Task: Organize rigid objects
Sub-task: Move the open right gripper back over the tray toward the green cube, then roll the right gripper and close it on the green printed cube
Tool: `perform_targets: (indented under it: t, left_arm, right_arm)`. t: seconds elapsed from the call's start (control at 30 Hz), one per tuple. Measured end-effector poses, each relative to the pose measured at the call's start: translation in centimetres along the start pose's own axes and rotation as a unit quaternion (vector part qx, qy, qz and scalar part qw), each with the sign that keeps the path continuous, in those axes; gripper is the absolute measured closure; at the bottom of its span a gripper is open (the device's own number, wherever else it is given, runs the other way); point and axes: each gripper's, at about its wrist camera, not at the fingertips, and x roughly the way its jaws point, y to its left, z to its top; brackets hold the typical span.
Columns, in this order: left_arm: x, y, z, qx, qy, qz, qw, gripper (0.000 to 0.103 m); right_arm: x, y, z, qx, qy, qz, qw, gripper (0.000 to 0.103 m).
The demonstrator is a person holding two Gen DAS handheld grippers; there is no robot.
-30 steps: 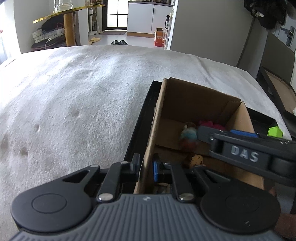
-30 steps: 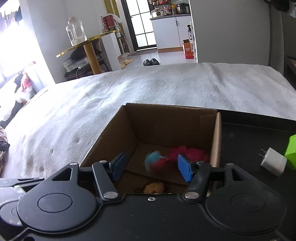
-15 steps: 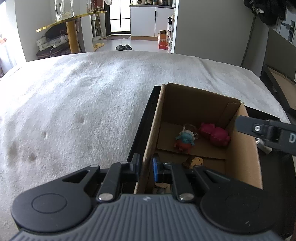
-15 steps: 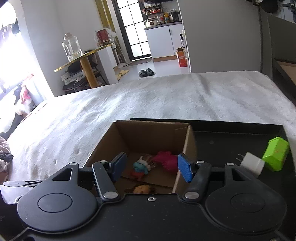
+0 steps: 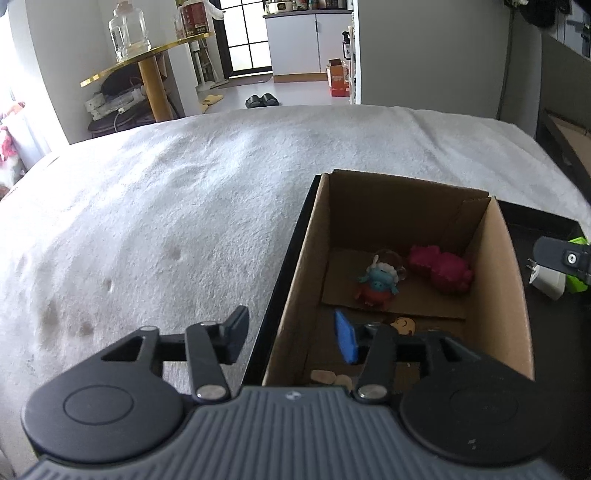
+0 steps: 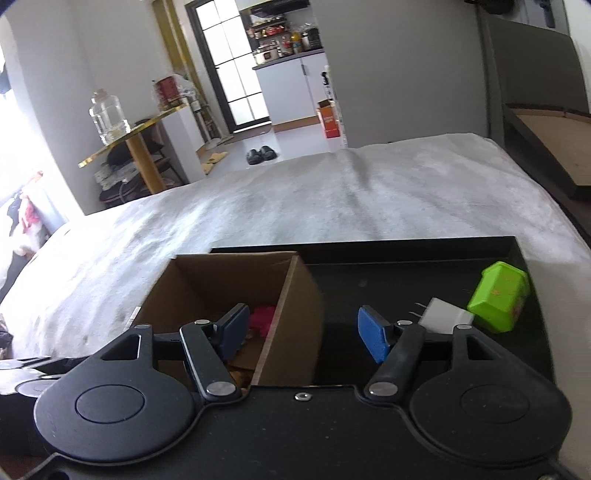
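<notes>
An open cardboard box [image 5: 495,295] stands at the left end of a black tray [image 6: 406,258] on a white bedspread. Inside lie a blue-and-red figurine [image 5: 378,286], a pink toy [image 5: 441,267] and a small yellow-faced toy [image 5: 403,325]. My left gripper [image 5: 291,339] is open, its fingers straddling the box's left wall. My right gripper [image 6: 304,330] is open and empty, straddling the box's right wall [image 6: 295,314]. A white charger plug [image 6: 445,315] and a green block [image 6: 498,301] lie on the tray to the right.
The white bedspread [image 5: 166,229] stretches left and beyond the tray. A gold round table with a glass jar [image 5: 129,35] stands behind the bed. Slippers [image 5: 262,99] lie on the floor. A dark headboard or frame [image 6: 535,122] is at the right.
My left gripper has opened, letting go of the box's left wall. My right gripper has drawn back and right, out from over the box, toward the plug and green block.
</notes>
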Motion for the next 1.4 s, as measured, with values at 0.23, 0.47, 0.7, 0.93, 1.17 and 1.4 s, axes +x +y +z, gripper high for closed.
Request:
perform_targets:
  t: [0.23,0.47,0.7,0.93,1.17,1.4]
  left_arm:
    - [-0.1,-1.1,0.2,0.014,-0.005,0.022,0.9996,0.035]
    - [0.2,-2.1,0.2,0.026,-0.002,0.035,0.999,0.031]
    - [0.3,-2.8,0.3,0.032,-0.003,0.047,0.9984,0.029]
    - [0.7,-3.0,0.5,0.026,-0.002,0.064,0.9976,0.028]
    - [1.2,-3.6,0.6,0.031,-0.001,0.074,0.9968,0.028]
    - [1.5,-4.1,0.4,0.042,0.006,0.072,0.9965,0.027]
  right_arm:
    - [0.5,-2.0,-0.7,0.013,0.008,-0.013,1.0,0.038]
    - [1.1,-3.8,-1.5,0.018,0.016,-0.034,0.999,0.038]
    - [1.9,-5.8,-1.8,0.034,0.014,-0.068,0.997,0.027]
    - [2.2,-8.7,-1.2,0.06,0.001,-0.108,0.992,0.028]
    - [3.1,-11.4,-1.2,0.11,0.009,-0.113,0.987,0.028]
    - [4.0,-14.3,-1.7,0.18,0.01,-0.089,0.979,0.018]
